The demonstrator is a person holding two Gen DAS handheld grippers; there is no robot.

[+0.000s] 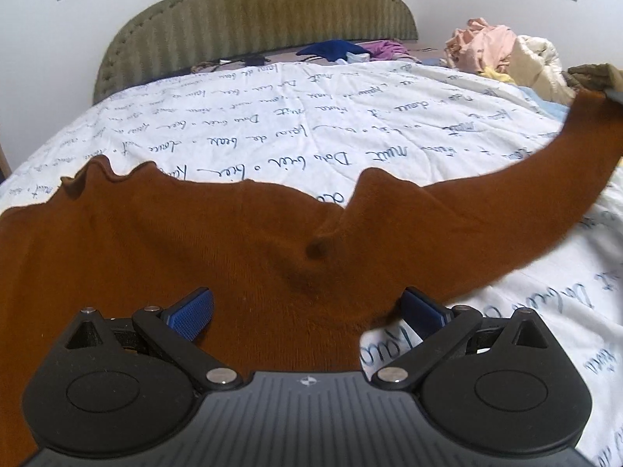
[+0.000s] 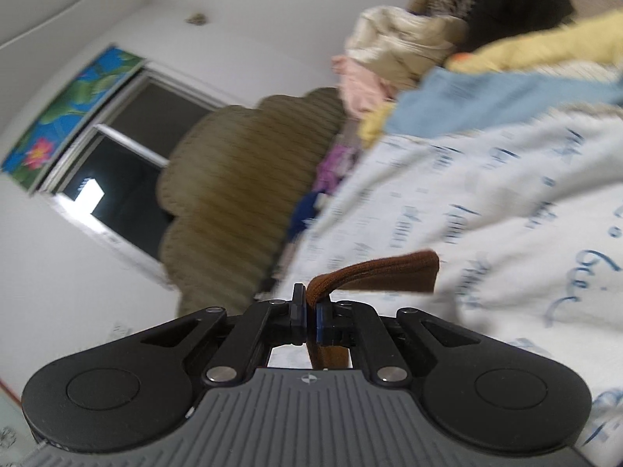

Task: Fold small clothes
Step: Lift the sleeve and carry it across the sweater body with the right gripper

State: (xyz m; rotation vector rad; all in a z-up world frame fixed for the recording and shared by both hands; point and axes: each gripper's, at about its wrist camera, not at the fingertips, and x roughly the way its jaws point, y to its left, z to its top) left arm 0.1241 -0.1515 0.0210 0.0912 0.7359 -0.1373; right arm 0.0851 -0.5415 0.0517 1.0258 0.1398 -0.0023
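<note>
Spreading ahead of the left gripper [image 1: 307, 313] on the bed, a rust-brown knit sweater [image 1: 175, 241] is seen lying across the script-printed white duvet [image 1: 272, 116], its body directly beyond and beneath the blue-padded fingers [image 1: 192, 317], which are held wide apart with nothing between them. One sleeve [image 1: 545, 194] is drawn up and away to the far right of that gripper, where its end is lifted clear of the duvet.

In the right wrist view, the right gripper [image 2: 310, 313] is clamped together on the brown sleeve cuff [image 2: 389, 272], a folded tab of which stands out just beyond the fingertips; more brown cloth hangs down between the linkages.

The garment is judged to be soft, light and limp: it will sag and drape wherever it is not supported, and the knit is likely to stretch a little if pulled hard. Little slipping is expected against the textured pads. A hold is best taken at edges and seams, such as the cuff already pinched, the shoulder or the hem, so that a single layer is not dragged out of shape. The sleeve would probably be carried across the body for the fold, while the open gripper could pin or pinch the near edge.

A heap of other clothes [image 1: 502, 54] lies far ahead and to the right, near the olive headboard [image 1: 264, 19].
</note>
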